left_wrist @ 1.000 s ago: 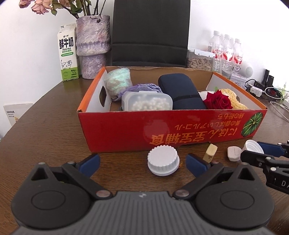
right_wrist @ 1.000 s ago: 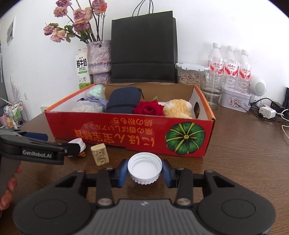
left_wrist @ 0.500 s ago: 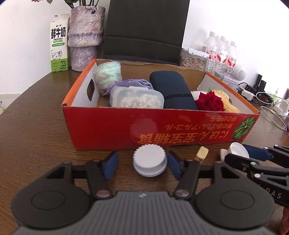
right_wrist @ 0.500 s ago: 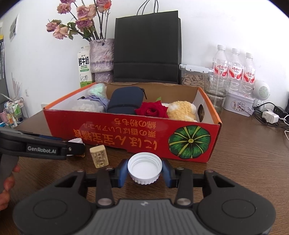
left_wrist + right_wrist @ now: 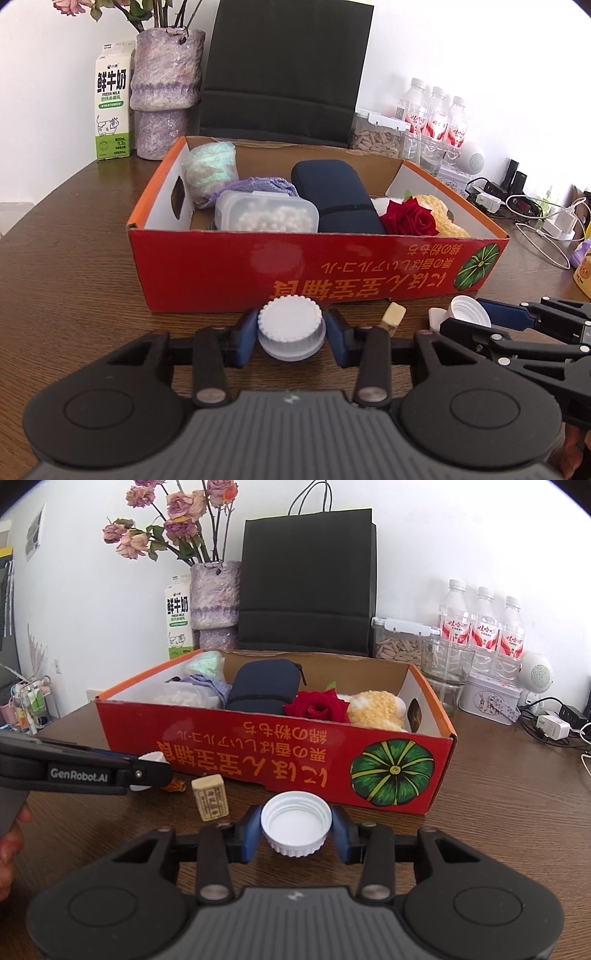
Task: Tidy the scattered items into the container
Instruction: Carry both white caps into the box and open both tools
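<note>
The red cardboard box [image 5: 317, 266] [image 5: 258, 753] holds a navy pouch [image 5: 336, 199], a red rose [image 5: 410, 219], a tub of white beads [image 5: 269, 216] and soft bundles. Just in front of it on the table, my left gripper [image 5: 290, 334] is closing on a white ridged lid [image 5: 290, 325], and both pads touch its sides. My right gripper [image 5: 295, 821] is shut on an upturned white bottle cap [image 5: 295, 818] near the pumpkin print. A mahjong tile [image 5: 210, 797] [image 5: 393, 314] and a small amber sweet [image 5: 175, 785] lie between the two grippers.
Behind the box stand a stone-look vase [image 5: 166, 92] with dried roses, a milk carton [image 5: 112, 101], a black paper bag [image 5: 306, 579], water bottles [image 5: 480, 624], a glass jar [image 5: 447, 672] and a tin [image 5: 487, 701]. Chargers and cables [image 5: 535, 221] lie at the right.
The left gripper's jaws have come in from wide open onto the white ridged lid, and the gripper has moved closer to the box. The right gripper keeps its cap and has not moved.
</note>
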`<state>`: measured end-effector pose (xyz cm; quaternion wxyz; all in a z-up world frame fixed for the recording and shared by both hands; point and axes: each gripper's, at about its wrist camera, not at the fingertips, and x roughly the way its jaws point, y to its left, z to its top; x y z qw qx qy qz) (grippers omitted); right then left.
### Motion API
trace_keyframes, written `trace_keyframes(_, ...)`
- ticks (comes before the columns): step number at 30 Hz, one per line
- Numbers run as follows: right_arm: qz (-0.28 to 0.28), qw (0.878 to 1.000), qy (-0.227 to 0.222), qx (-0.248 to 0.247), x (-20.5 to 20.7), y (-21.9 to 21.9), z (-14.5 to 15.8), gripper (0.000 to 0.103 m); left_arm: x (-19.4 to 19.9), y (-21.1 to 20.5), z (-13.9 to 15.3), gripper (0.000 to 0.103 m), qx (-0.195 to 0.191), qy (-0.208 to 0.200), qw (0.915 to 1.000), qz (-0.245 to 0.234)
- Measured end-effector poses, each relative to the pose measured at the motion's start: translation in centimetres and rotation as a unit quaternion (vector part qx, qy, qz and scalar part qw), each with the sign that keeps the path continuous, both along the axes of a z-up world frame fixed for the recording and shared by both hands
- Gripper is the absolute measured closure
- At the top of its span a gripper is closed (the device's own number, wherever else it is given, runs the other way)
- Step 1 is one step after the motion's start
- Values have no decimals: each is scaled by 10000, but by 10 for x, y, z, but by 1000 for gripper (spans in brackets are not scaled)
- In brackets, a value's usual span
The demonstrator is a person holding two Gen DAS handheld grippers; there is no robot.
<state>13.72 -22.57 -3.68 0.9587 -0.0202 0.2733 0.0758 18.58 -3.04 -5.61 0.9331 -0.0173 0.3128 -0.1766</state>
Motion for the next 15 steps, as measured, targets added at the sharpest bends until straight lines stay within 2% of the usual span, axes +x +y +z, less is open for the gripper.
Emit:
trace_keyframes(7, -18, 9998, -88, 150, -8, -3, 9, 64, -17, 16, 14, 62, -199, -131, 9997, 45)
trace_keyframes(15, 4, 9986, -510, 126, -10, -4, 42, 64, -24, 24, 60, 62, -411, -715, 9966, -42)
